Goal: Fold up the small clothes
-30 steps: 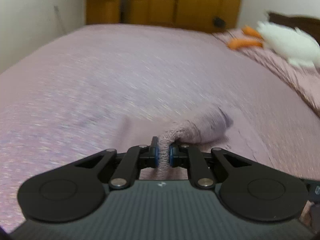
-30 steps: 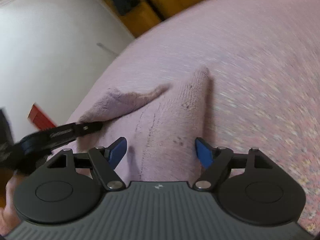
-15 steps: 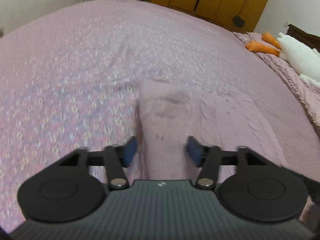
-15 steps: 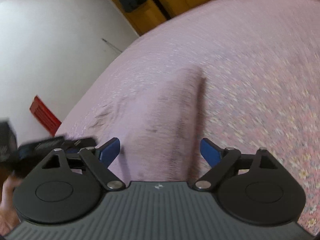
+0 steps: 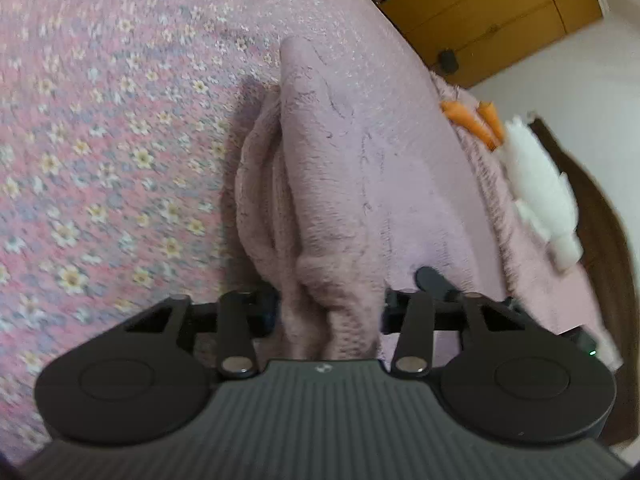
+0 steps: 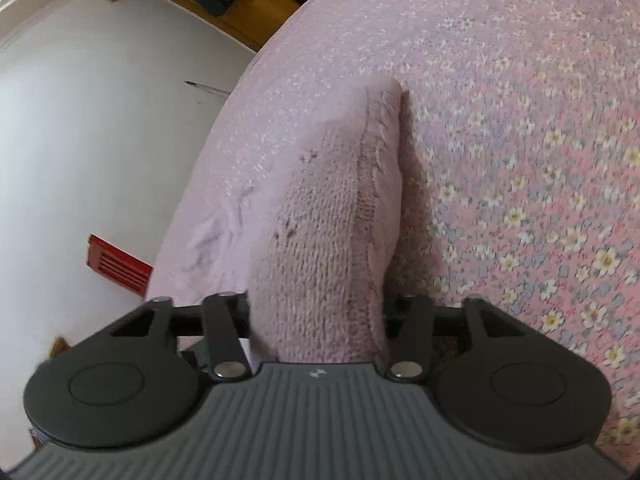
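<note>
You had the pale pink knitted garment bunched on the flowered bedspread, your left gripper and right gripper both closing around its near edge, probably to lift a fold.

We are seeing the knit garment lying on the bed, folded edges bunching between each tool's closing jaws. A plush toy is sitting at the bed's right edge; wardrobe standing behind.

Mauve knit garment, pink floral bedspread, white/orange plush.
</note>
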`<state>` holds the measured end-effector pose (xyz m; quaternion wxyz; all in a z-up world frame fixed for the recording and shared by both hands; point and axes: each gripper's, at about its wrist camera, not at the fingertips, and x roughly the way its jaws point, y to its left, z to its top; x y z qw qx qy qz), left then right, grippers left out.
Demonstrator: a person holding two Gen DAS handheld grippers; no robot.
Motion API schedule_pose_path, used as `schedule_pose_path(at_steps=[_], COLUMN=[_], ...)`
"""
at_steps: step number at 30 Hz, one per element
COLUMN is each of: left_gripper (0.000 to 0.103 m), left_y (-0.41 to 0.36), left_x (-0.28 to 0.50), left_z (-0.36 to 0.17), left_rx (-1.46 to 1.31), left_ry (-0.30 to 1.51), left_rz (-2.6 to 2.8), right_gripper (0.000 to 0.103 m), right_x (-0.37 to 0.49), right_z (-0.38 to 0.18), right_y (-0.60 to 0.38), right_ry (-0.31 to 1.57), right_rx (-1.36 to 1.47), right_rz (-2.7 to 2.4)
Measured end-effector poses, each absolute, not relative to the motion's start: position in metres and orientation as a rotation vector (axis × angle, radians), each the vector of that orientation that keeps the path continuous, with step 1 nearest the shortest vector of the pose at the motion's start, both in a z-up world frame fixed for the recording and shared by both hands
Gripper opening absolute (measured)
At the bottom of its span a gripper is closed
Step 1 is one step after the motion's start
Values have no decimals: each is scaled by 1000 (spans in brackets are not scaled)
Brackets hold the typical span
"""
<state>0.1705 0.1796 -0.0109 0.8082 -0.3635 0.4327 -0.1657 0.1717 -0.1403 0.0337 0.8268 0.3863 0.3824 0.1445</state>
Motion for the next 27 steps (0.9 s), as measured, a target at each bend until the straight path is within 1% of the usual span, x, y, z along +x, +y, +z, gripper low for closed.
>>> schedule_pose_path(at_steps=[6,10,14,17,18,20,21,23,24,25,27], left_gripper=[40,40,40,40,40,40,43,50,57,58,58], left_y=[148,116,79,47,37,21,16,6,6,8,10], left_x=[175,161,129,107,100,89,87,86,83,79,78], left_z=[21,39,42,37,32,20,16,7,4,3,7], left_rx=[-752,-753,-706,-613,-576,-511,-481,-411,-382,-377,-367], left_ry=[911,905,924,940,950,977,991,1009,1009,1007,1000], left_rz=[-405,-499,-577,-601,-603,-593,-575,-527,-505,-493,-469], right_gripper=[50,50,50,51,52,58,61,65,69,73,76], right_x=[149,102,48,17,13,5,0,-7,-8,-12,-17], right_z=[97,125,119,90,77,55,47,44,46,48,59], right_y=[-170,-203,-234,-253,-258,-264,-266,-265,-263,-261,-259], right_ry=[748,720,732,776,803,831,817,776,769,760,743], right_rx=[757,692,682,698,710,736,741,738,721,694,623], right_rz=[307,277,212,142,123,92,96,117,116,112,97])
